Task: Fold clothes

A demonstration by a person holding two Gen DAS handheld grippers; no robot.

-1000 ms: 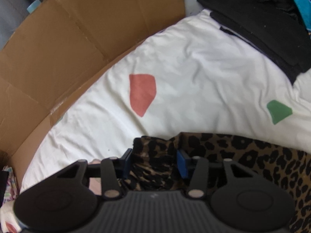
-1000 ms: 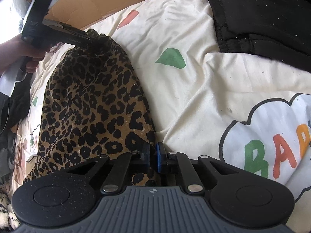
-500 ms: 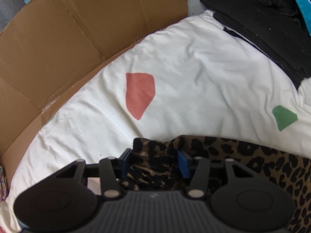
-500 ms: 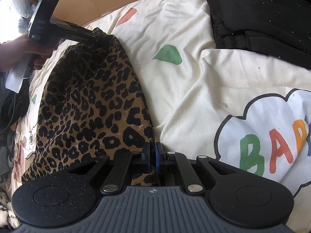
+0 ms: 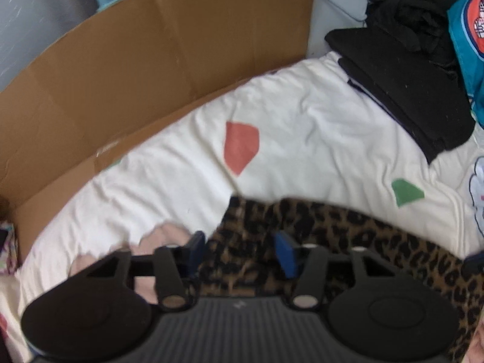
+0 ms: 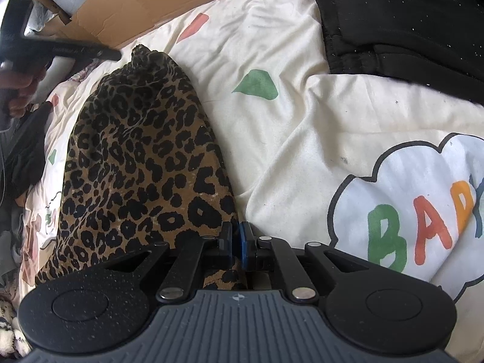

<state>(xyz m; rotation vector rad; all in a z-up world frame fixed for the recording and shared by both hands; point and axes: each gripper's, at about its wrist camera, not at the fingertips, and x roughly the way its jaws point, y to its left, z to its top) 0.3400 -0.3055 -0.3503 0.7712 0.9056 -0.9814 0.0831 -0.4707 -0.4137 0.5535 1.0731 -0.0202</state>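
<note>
A leopard-print garment (image 6: 142, 163) lies stretched lengthwise on the cream bed cover (image 6: 287, 96). My right gripper (image 6: 236, 242) is shut on its near corner. In the left wrist view the garment (image 5: 348, 233) lies under and between the blue-padded fingers of my left gripper (image 5: 239, 251), which stand apart and open. In the right wrist view the left gripper (image 6: 118, 56) hovers just left of the garment's bunched far tip, apart from it.
A cardboard wall (image 5: 136, 75) lines the far side of the bed. Folded black clothes (image 5: 408, 90) lie at the far right, also in the right wrist view (image 6: 408, 21). A teal item (image 5: 469, 45) is beyond them. Dark clothes (image 6: 27, 151) lie left.
My left gripper has opened and let go of the garment's far corner, then drawn back to the left. The corner now rests on the bed. My right gripper still holds its corner.
</note>
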